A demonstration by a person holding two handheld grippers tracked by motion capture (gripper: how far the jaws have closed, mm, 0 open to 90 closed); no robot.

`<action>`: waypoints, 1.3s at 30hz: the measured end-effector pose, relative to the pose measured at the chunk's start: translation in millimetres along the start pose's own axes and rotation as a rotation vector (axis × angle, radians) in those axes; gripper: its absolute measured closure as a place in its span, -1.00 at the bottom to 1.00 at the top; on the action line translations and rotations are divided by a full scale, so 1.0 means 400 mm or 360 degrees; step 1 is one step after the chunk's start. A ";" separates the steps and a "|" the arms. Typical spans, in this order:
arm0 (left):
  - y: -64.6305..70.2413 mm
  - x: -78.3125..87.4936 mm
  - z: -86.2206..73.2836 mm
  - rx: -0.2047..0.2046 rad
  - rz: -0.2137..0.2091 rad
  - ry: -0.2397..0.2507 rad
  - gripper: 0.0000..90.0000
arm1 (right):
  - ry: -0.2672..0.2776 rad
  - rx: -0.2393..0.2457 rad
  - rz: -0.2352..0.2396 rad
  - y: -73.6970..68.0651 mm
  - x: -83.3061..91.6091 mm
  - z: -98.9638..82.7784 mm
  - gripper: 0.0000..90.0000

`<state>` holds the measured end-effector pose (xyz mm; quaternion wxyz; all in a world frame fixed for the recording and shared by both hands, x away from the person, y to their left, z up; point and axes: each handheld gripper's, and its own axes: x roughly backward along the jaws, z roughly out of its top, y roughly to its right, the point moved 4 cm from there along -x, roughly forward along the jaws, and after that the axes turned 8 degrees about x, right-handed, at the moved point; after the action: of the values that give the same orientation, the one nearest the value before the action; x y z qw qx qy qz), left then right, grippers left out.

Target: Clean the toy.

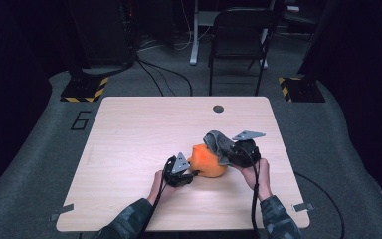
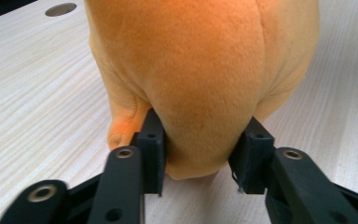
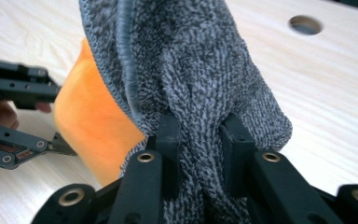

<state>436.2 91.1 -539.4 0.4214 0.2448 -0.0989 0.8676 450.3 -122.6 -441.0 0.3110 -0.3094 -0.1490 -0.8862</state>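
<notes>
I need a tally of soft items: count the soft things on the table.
2. An orange plush at mid-table, pinched by the left gripper; a grey cloth draped on its right side, clamped in the right gripper. The plush may hide more.

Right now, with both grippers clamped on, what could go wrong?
The left gripper pinches only a low bulge of the orange plush toy, so the soft fabric may slip free. The right gripper holds a bunched fold of the grey knit cloth; pulling could drag the toy across the table.
</notes>
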 end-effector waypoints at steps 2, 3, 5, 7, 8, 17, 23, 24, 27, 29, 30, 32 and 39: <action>-0.003 0.001 -0.001 0.0019 -0.0005 0.0007 0.46 | 0.0022 -0.0061 -0.0056 0.037 0.026 -0.008 0.62; -0.003 0.001 -0.001 0.0019 -0.0005 0.0007 0.47 | 0.0022 -0.0061 -0.0056 0.037 0.026 -0.008 0.62; -0.003 0.002 0.000 0.0040 -0.0014 0.0017 0.49 | 0.0015 -0.0123 -0.0113 0.082 0.034 -0.030 0.61; -0.004 0.003 0.001 0.0044 -0.0016 0.0027 0.51 | 0.0010 -0.0146 -0.0131 0.095 0.033 -0.039 0.61; -0.004 0.005 0.001 0.0036 -0.0015 0.0035 0.53 | -0.0016 -0.0170 -0.0159 0.120 0.028 -0.058 0.61; -0.006 0.012 0.006 0.0085 -0.0030 0.0101 0.60 | -0.0062 -0.0220 -0.0205 0.159 0.020 -0.093 0.59; -0.005 0.027 0.021 0.0112 -0.0037 0.0156 0.63 | -0.0091 -0.0228 -0.0201 0.161 0.012 -0.101 0.59; -0.007 0.036 0.029 0.0151 -0.0057 0.0180 0.63 | -0.0085 -0.0231 -0.0210 0.165 0.013 -0.101 0.59; -0.012 0.050 0.042 0.0224 -0.0088 0.0212 0.63 | -0.0077 -0.0228 -0.0217 0.168 0.016 -0.103 0.60; -0.014 0.065 0.055 0.0304 -0.0116 0.0232 0.63 | -0.0075 -0.0234 -0.0215 0.170 0.019 -0.104 0.60; -0.017 0.073 0.061 0.0322 -0.0124 0.0232 0.62 | -0.0075 -0.0232 -0.0221 0.173 0.020 -0.104 0.60; -0.016 0.088 0.074 0.0411 -0.0152 0.0225 0.62 | -0.0069 -0.0239 -0.0224 0.176 0.021 -0.105 0.60; -0.004 0.081 0.067 0.0501 -0.0161 0.0127 0.60 | -0.0076 -0.0241 -0.0231 0.177 0.022 -0.106 0.60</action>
<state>429.5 104.2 -500.0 0.4246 0.2778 0.0676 0.8591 471.2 -199.7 -462.8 0.2181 -0.3413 -0.1111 -0.9075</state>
